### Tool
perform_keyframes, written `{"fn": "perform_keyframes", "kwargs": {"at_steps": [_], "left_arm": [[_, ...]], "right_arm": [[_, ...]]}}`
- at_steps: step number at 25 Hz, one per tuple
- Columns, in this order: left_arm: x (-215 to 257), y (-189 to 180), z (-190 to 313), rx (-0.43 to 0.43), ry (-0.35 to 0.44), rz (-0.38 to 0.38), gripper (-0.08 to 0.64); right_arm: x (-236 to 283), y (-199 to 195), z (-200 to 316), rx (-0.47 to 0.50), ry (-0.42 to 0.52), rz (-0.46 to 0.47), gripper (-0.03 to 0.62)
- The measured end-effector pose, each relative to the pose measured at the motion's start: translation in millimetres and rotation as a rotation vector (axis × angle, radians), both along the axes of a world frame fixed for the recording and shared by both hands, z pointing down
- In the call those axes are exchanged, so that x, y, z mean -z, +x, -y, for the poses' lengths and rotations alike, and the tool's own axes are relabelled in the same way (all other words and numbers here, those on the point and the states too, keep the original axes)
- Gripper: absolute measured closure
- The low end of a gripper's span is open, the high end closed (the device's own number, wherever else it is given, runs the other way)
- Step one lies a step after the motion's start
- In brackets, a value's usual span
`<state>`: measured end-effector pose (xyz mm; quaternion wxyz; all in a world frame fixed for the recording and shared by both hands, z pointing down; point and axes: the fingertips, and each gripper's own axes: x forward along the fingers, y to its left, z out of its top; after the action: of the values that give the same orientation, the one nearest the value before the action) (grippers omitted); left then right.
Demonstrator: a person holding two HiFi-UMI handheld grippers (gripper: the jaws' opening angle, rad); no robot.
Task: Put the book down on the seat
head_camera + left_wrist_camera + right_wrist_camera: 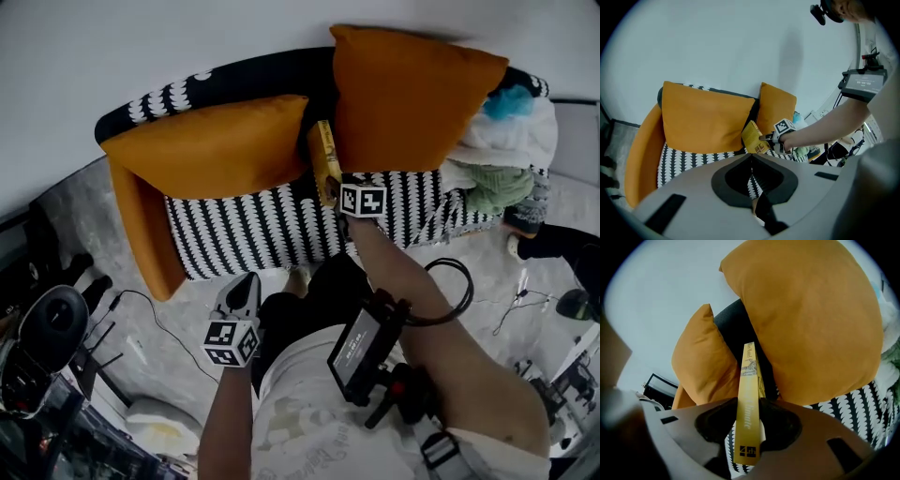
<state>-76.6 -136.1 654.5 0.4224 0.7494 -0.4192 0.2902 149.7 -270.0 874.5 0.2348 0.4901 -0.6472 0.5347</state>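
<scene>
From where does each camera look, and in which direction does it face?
Head view: on the head, facing steeply down at the sofa; arms, left tool, right tool, torso show.
Left gripper view: on the left tool, facing the sofa; its shut jaws and the right arm show.
Right gripper view: on the right tool, facing the cushions; its jaws grip the book.
All share the book.

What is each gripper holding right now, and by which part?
Right gripper: shut on the yellow book, jaws pressing both covers beside the spine, near its logo end. Left gripper: shut, empty.
</scene>
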Motion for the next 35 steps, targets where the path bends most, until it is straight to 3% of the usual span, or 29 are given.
{"fn": "perform_keyframes", "kwargs": {"at_steps": [12,18,24,35], "left_arm": [[-11.3,30.0,-8.9,-0.046,-0.044,-0.029,0.548],[-18.5,28.3,-18.4,-0.02,-0.06,-0.022,0.548],[-17.6,18.2,-18.5,0.01,-0.058,-0.018,0.548],[-16.9,7.9,-22.0,0.053,-0.03,0.016,0.548]], "right_arm": [[-29.0,-12.8,50.5,0.021,0.075,-0.078,0.433],[-30.6,-24.9,65.0,0.07,0.115,-0.099,0.421],[-33.6,-50.0,56.3,0.111,0.085,-0.019,0.391],[-30.7,-70.8,57.6,0.072,0.09,0.094,0.382]]}}
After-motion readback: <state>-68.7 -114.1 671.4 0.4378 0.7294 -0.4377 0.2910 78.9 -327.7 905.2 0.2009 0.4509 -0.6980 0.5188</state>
